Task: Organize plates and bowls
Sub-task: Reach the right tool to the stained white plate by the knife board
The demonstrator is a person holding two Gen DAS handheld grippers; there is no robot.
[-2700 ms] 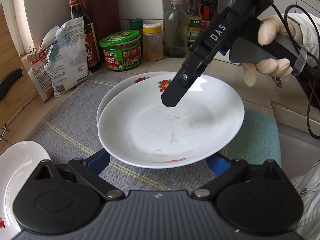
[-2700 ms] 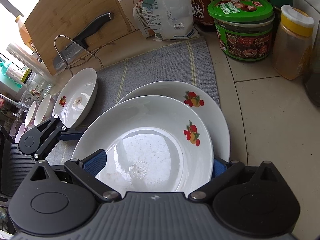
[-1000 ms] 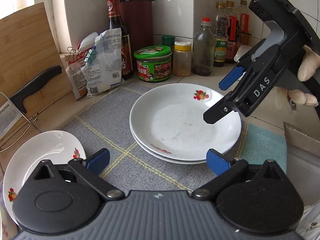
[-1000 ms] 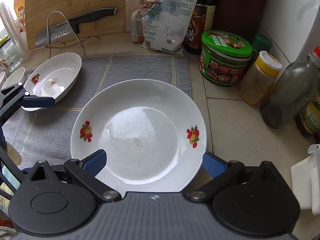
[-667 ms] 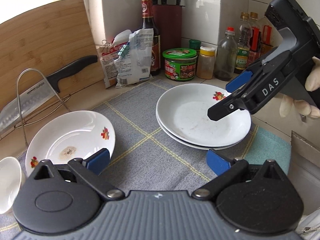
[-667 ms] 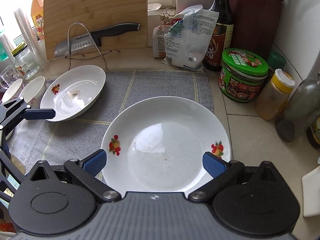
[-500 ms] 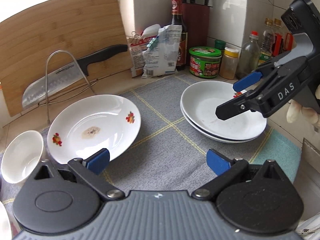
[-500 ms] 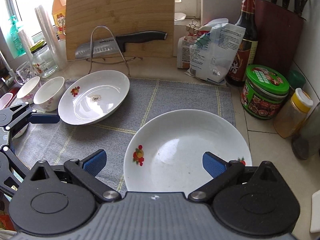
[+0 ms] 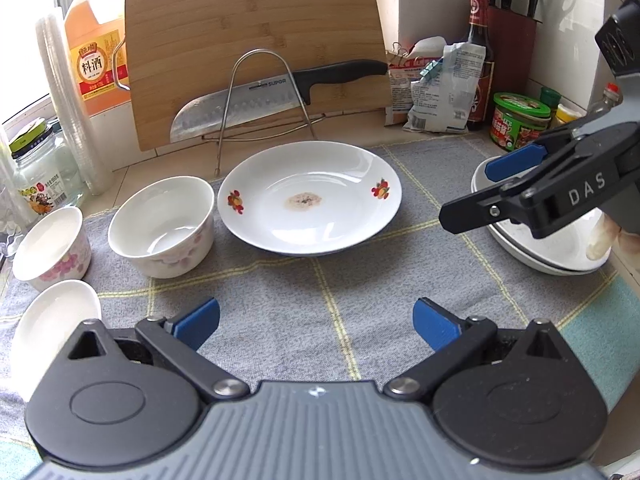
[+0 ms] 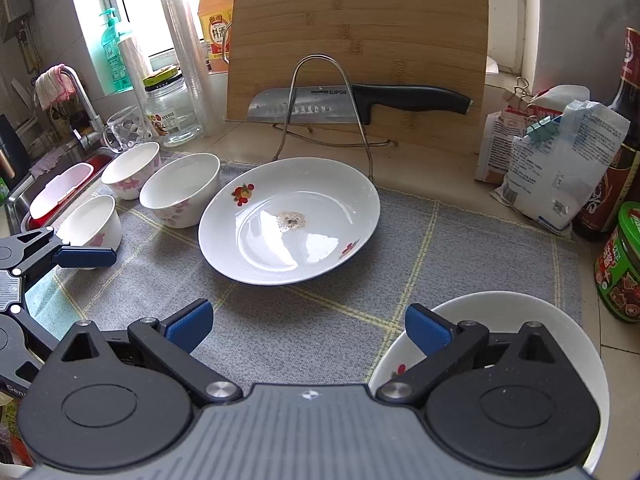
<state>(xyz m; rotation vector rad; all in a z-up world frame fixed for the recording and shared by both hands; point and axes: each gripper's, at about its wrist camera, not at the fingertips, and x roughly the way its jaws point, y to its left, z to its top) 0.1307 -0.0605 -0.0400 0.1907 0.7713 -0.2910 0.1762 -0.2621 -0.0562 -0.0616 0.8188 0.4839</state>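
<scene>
Both claws, left claw (image 9: 316,316) and right claw (image 10: 308,322), are hovering spread and empty over the mat (image 9: 280,320), so the lone plate (image 9: 310,196) mid-mat is probably calling for a low rim pinch before lifting onto the stack (image 9: 560,252).

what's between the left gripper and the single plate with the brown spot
Only bare grey mat with yellow lines. In the left wrist view, the open left gripper faces the plate with nothing in between.

Both claws have let go and drawn back from the 2 stacked plates (image 9: 560,256), now empty.
</scene>
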